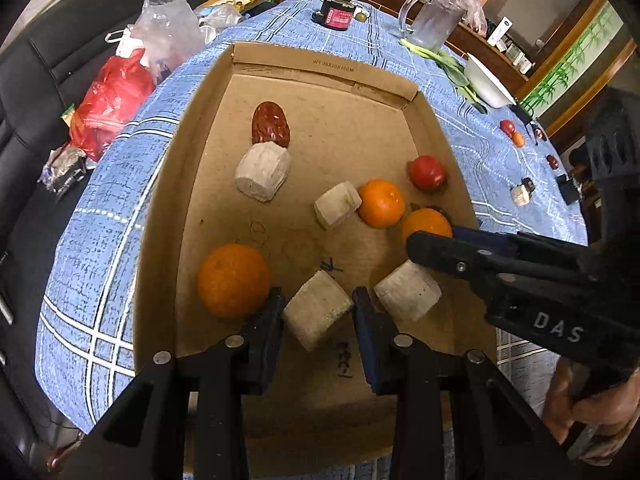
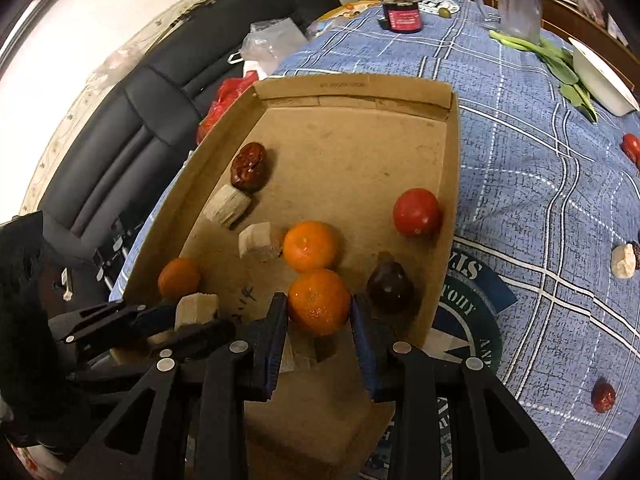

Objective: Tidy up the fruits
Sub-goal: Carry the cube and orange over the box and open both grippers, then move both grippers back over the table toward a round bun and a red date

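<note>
A cardboard box (image 1: 320,65) (image 2: 450,168) on the blue tablecloth holds oranges, pale chunks, a red tomato (image 1: 426,172) (image 2: 416,213) and a dark red date (image 1: 271,123) (image 2: 249,167). My left gripper (image 1: 318,312) has its jaws closed against a pale chunk (image 1: 318,314) inside the box, beside a large orange (image 1: 234,280). My right gripper (image 2: 319,308) has its jaws against an orange (image 2: 319,302) (image 1: 426,224) near the box's right wall, next to a dark fruit (image 2: 390,286). The right gripper body shows in the left wrist view (image 1: 432,245).
Loose fruits (image 1: 513,132) (image 2: 603,397) and a pale chunk (image 2: 623,261) lie on the cloth right of the box. A white bowl (image 1: 486,80), greens, a glass jug (image 1: 434,20) and a dark jar (image 1: 336,14) stand at the back. Plastic bags (image 1: 112,104) lie on the sofa at left.
</note>
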Motion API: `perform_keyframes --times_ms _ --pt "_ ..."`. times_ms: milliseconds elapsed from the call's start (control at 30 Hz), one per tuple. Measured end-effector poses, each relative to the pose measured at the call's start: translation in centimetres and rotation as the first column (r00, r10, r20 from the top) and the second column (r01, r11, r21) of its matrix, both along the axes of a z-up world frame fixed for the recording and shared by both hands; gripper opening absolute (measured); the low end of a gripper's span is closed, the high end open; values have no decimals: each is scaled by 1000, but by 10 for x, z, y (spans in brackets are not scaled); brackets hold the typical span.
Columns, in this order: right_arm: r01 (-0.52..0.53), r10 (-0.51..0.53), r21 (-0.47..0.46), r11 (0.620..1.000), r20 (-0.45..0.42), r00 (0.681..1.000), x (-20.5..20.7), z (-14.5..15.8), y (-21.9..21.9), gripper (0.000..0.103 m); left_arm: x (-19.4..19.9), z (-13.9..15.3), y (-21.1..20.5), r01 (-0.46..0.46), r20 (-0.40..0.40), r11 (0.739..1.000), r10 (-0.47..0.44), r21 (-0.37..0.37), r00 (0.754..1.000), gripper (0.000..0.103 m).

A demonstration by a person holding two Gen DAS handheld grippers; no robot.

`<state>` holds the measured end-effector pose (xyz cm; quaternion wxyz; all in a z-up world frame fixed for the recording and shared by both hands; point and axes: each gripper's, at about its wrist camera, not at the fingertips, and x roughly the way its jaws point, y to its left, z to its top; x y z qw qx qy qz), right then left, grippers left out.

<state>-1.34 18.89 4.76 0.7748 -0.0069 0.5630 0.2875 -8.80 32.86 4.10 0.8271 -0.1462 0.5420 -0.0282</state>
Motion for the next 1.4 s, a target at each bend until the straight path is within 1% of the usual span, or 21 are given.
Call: perform_keyframes --times_ms 100,167,267,400,500,567,667,767,867,900,933,1067,1233,1400 --pt "18 -18 -7 1000 -6 1000 2 -1 0 36 2 4 5 -2 11 1000 2 -13 1000 35" --pt "26 -26 -6 1000 -7 1000 3 -1 -1 37 4 6 8 -8 18 999 9 -39 1000 41" --pt "34 -34 -3 999 1 999 -1 3 -6 38 7 12 8 -16 26 998 17 -56 999 42" --pt "56 -57 35 998 32 998 -6 20 -20 38 6 24 1 -19 48 998 22 -55 999 42" --pt "73 -77 61 996 71 995 -9 36 -31 38 3 39 -11 -25 78 999 27 -29 997 45" --pt "86 -93 76 993 88 992 -12 44 -43 39 -2 53 -23 -39 112 999 38 10 993 49" --pt "108 -119 95 990 117 986 -20 58 -64 45 -9 73 -44 -58 155 995 45 78 987 52" --pt "144 -158 102 984 146 977 -33 70 -94 46 -18 92 -75 -65 189 985 34 161 981 56" --pt "171 -188 117 978 154 970 -45 75 -123 48 -27 106 -104 -68 219 970 15 234 976 57" --pt "178 -196 119 977 157 968 -48 76 -133 48 -29 108 -110 -66 225 967 9 248 974 57" --pt "187 -205 120 975 161 965 -54 76 -146 48 -34 113 -123 -63 232 959 -4 278 973 57" --pt "214 -233 130 968 160 959 -64 78 -177 48 -44 125 -157 -56 253 939 -34 339 967 58" --pt "232 -260 158 960 189 947 -78 89 -210 48 -57 137 -192 -49 283 915 -73 401 956 63" --pt "235 -271 177 956 215 938 -87 98 -228 54 -66 144 -218 -40 303 890 -112 454 946 64"
